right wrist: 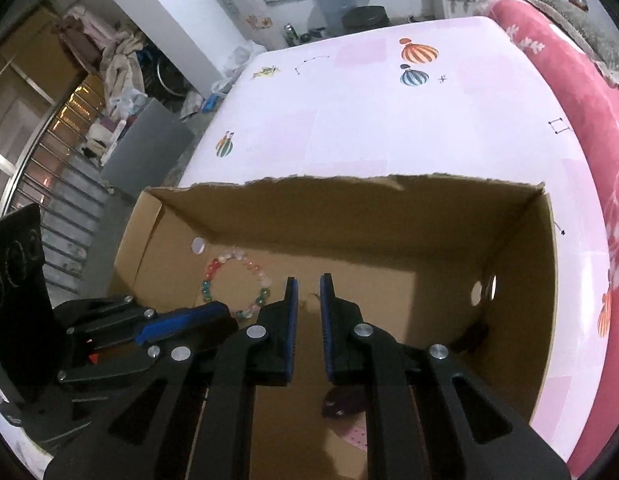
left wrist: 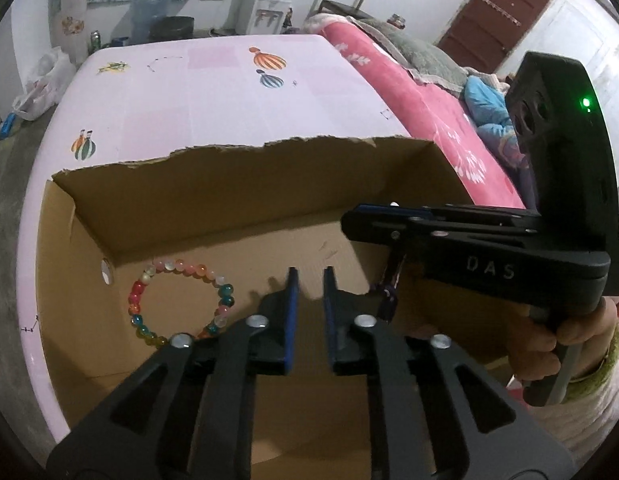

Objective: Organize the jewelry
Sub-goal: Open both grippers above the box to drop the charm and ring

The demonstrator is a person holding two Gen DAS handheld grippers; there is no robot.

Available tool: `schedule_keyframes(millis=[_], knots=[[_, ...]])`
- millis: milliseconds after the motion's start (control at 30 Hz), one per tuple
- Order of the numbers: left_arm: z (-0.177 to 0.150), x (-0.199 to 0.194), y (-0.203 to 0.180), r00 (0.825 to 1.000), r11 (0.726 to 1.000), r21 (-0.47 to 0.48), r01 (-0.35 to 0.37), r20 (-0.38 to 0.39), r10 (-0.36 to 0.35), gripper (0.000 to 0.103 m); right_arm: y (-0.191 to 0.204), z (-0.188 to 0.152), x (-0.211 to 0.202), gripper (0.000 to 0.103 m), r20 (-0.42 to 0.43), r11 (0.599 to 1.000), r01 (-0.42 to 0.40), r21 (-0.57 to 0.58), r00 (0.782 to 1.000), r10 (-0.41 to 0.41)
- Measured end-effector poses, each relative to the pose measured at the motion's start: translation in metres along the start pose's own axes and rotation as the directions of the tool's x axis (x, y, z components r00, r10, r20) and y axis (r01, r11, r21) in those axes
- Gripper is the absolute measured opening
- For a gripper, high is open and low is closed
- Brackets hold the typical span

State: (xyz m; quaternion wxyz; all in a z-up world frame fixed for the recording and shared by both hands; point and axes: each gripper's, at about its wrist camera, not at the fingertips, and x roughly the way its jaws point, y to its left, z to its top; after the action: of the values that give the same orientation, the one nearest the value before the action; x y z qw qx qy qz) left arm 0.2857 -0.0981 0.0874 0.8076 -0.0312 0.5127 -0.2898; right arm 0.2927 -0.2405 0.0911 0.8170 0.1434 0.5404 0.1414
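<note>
A bracelet (left wrist: pixel 181 300) of mixed coloured beads lies flat on the floor of an open cardboard box (left wrist: pixel 229 192), near its left wall. My left gripper (left wrist: pixel 310 276) hovers inside the box just right of it, jaws a narrow gap apart with nothing between them. My right gripper (left wrist: pixel 347 226) reaches in from the right. A dark purple ornament (left wrist: pixel 386 300) dangles under it on a thin strand that runs up into its shut jaws. In the right wrist view, my right gripper (right wrist: pixel 308 292) points at the box (right wrist: pixel 349 208) floor. The ornament (right wrist: pixel 341 404) shows below its fingers, the bracelet (right wrist: pixel 237 280) and left gripper (right wrist: pixel 229 316) to the left.
The box has a torn far rim and stands on a table (left wrist: pixel 229 92) covered in pale pink cloth with balloon prints. A bed with a pink blanket (left wrist: pixel 409 96) runs along the right. A hand (left wrist: pixel 549 344) holds the right gripper's handle. A pink dotted scrap (right wrist: pixel 357 436) lies on the box floor.
</note>
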Motion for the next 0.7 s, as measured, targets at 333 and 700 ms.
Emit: schedule_keyframes(millis=[333, 700], knots=[[-0.003, -0.022, -0.005, 0.997, 1.0, 0.003, -0.028, 0.071, 0.027, 0.017, -0.019, -0.004, -0.034, 0.012, 0.09, 0.998, -0.032, 0.045, 0.996, 0.027], [-0.07, -0.123, -0.027, 0.969, 0.997, 0.061, -0.041, 0.244, 0.025, 0.05, 0.002, -0.071, -0.142, 0.031, 0.303, 0.989, -0.148, -0.011, 0.942, 0.145]])
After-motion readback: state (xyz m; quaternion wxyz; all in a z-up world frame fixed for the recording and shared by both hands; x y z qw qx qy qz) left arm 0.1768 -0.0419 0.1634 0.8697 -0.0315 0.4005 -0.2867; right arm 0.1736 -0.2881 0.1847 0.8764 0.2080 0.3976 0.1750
